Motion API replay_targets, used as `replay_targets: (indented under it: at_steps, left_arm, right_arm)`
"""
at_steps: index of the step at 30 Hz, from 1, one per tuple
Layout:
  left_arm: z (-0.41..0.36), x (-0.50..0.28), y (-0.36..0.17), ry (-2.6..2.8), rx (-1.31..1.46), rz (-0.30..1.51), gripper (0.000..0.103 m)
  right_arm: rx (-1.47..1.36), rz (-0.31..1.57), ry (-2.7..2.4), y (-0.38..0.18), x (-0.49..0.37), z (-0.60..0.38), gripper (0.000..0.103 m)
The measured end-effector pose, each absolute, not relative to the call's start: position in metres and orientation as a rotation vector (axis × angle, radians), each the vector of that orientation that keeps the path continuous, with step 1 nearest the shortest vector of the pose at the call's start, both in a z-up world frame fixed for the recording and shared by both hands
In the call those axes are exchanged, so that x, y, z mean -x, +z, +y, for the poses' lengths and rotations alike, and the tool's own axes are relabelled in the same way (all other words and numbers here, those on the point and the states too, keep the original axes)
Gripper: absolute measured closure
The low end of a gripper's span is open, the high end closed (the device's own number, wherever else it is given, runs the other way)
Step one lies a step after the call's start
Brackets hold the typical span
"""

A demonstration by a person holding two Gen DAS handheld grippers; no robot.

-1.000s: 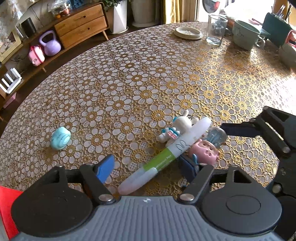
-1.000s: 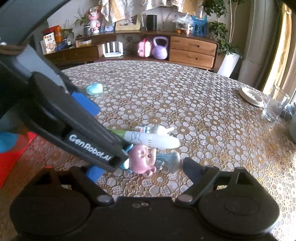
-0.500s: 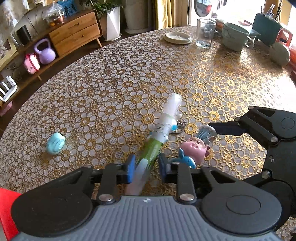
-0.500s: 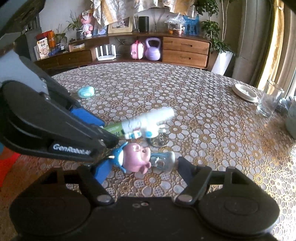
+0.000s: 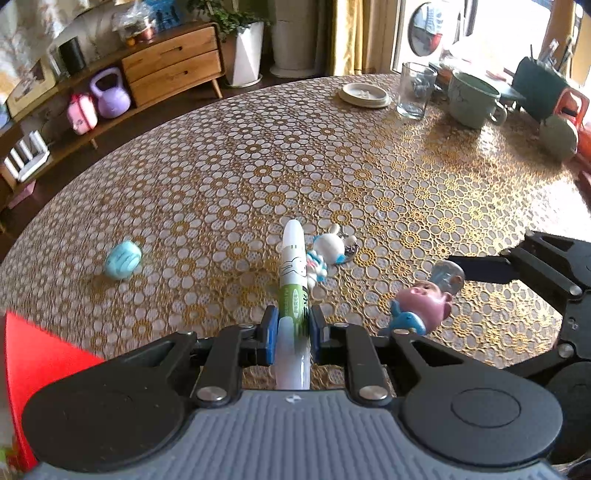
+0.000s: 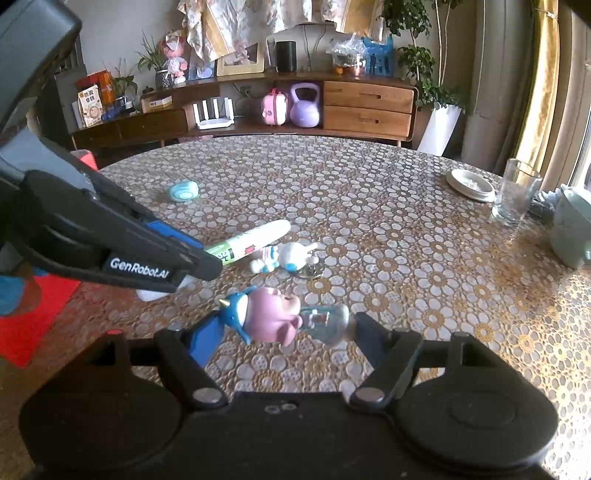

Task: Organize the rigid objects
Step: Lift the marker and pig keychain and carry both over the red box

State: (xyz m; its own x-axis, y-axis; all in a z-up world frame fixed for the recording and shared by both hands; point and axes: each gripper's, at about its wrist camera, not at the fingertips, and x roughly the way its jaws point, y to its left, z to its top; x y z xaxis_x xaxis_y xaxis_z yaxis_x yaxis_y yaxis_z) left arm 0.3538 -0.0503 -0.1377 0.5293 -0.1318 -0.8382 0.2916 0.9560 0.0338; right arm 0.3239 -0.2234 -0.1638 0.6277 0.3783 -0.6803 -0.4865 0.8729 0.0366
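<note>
Daylight enters from the window [image 5: 517, 22], which is overexposed to white in the left wrist view. Strong glare lies on the tabletop [image 5: 480, 155] near the drinking glass [image 5: 413, 90]. Both views show pronounced fisheye curvature and dark corner vignetting. The right wrist view is dimmer, and the sideboard [image 6: 365, 107] appears soft. Near objects are slightly blurred.

Three toys [image 5: 421, 304], one marker [image 5: 293, 280]

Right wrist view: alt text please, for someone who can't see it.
The right gripper clamps a pink pig figurine above a gold flower-patterned tablecloth. At left, the left gripper holds a white-and-green marker beside a small white bunny toy.
</note>
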Motion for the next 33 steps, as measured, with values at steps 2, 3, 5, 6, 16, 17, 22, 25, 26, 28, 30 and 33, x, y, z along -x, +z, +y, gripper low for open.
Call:
replay_targets:
  at_steps: [2,3,5,6,16,17,22,25,26,28,30,33]
  left_arm:
    - [-0.047,-0.347,-0.134,-0.242,-0.149,0.979,0.086]
    - [-0.045,-0.342,-0.131,-0.236,-0.131,0.975,0.086]
    - [-0.041,-0.334,-0.126,-0.229,-0.105,0.968,0.086]
    - [-0.039,-0.329,-0.124,-0.224,-0.094,0.965,0.086]
    - [-0.022,-0.280,-0.093,-0.196,-0.016,0.917,0.086]
    - [-0.019,-0.274,-0.089,-0.194,-0.014,0.911,0.086]
    - [-0.009,-0.247,-0.069,-0.172,-0.012,0.873,0.086]
    - [-0.001,-0.233,-0.056,-0.148,-0.003,0.851,0.086]
    - [0.003,-0.229,-0.053,-0.145,0.000,0.846,0.086]
    - [0.010,-0.220,-0.046,-0.138,0.004,0.836,0.086]
    - [0.019,-0.211,-0.040,-0.136,0.010,0.826,0.086]
    - [0.032,-0.200,-0.032,-0.125,0.021,0.815,0.086]
  right_arm:
    - [0.154,0.737,0.501,-0.158,-0.316,-0.226,0.027]
    - [0.154,0.735,0.503,-0.155,-0.312,-0.228,0.027]
    - [0.158,0.732,0.507,-0.149,-0.304,-0.229,0.027]
    - [0.161,0.729,0.507,-0.146,-0.300,-0.229,0.027]
    - [0.168,0.701,0.537,-0.108,-0.262,-0.222,0.027]
    - [0.170,0.697,0.538,-0.103,-0.258,-0.220,0.027]
    - [0.193,0.676,0.556,-0.083,-0.239,-0.209,0.027]
    - [0.218,0.661,0.574,-0.072,-0.227,-0.199,0.027]
    - [0.227,0.654,0.581,-0.068,-0.223,-0.195,0.027]
    - [0.238,0.641,0.592,-0.062,-0.215,-0.188,0.027]
    - [0.248,0.632,0.604,-0.056,-0.209,-0.180,0.027]
    - [0.263,0.618,0.621,-0.048,-0.202,-0.166,0.027]
